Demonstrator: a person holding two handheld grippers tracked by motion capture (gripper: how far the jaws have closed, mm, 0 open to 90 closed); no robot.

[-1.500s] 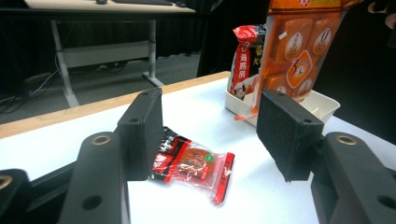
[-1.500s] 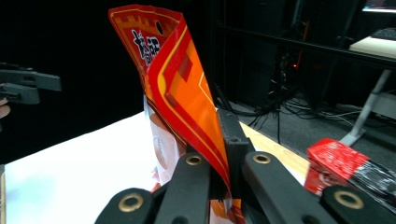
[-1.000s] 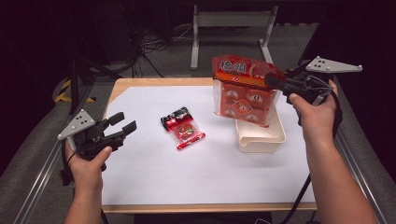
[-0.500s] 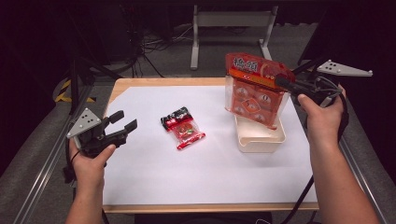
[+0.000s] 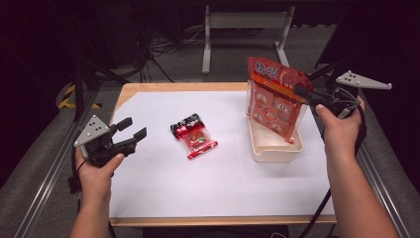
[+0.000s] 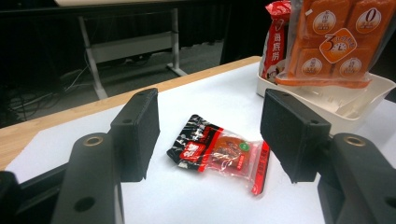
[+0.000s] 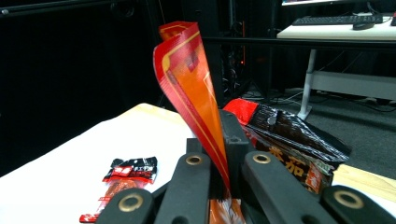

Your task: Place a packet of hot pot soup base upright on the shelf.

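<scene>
My right gripper (image 5: 303, 92) is shut on the top edge of a large orange snack bag (image 5: 271, 104). The bag hangs tilted, its bottom edge inside the cream tray (image 5: 270, 152). The right gripper view shows the bag's top (image 7: 189, 79) rising from between the closed jaws of my right gripper (image 7: 224, 140). A small red-and-black packet (image 5: 194, 135) lies flat on the white sheet in the middle. My left gripper (image 5: 132, 128) is open at the table's left. Its jaws point at the small packet (image 6: 219, 151), well short of it.
A dark red packet (image 7: 289, 135) lies in the tray behind the orange bag and appears again as the packet (image 6: 275, 42) at the tray's far end (image 6: 355, 105). The white sheet (image 5: 198, 188) covers most of the wooden table. Metal rails run along both sides.
My right gripper has carried the orange bag a little to the right over the tray. The left gripper has hardly moved and is still open.
</scene>
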